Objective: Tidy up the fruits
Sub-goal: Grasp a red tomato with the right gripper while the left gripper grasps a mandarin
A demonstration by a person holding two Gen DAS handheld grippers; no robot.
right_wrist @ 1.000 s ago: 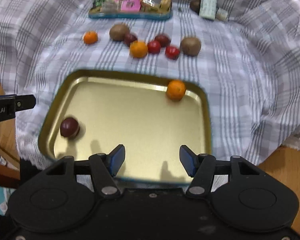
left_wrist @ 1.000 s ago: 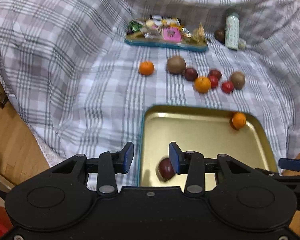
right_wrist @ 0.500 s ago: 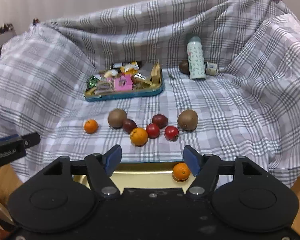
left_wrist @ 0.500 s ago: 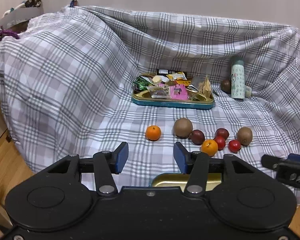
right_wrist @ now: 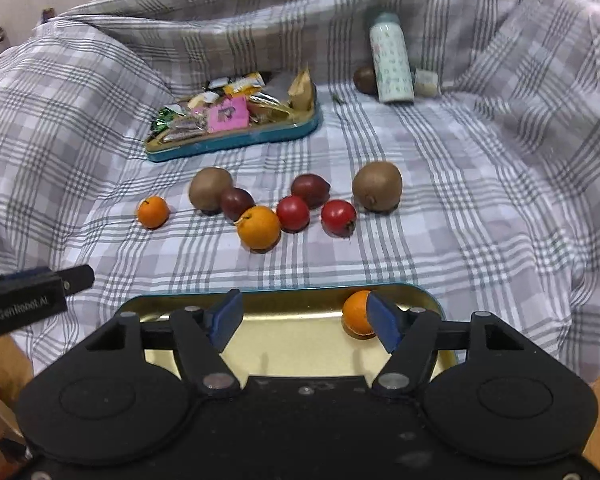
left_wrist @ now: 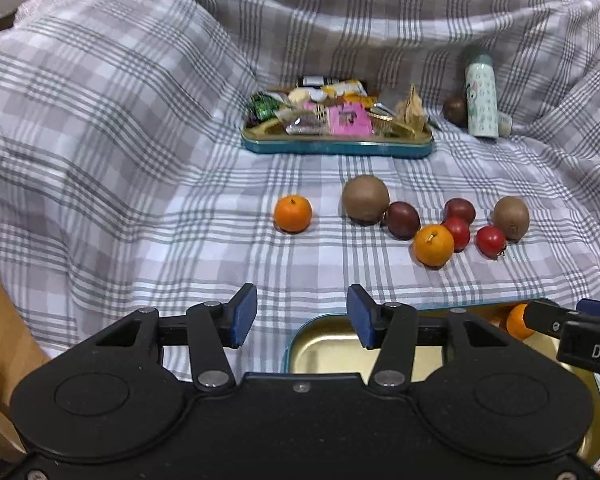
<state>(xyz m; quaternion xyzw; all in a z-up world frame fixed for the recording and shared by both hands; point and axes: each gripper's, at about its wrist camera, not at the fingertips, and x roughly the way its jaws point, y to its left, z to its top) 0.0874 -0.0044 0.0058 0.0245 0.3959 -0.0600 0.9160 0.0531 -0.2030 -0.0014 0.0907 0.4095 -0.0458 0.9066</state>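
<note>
Open cloth (left_wrist: 204, 264) beyond tray rim (right_wrist: 292, 290)

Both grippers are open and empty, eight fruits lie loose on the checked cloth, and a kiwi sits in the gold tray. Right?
Not quite. The fruit in the gold tray is a small orange, not a kiwi, as the right wrist view shows. The rest stands.

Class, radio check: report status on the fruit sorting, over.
Left gripper open, empty. Right gripper open, empty. One orange in gold tray; eight fruits loose on cloth. Path clear, over.
</note>
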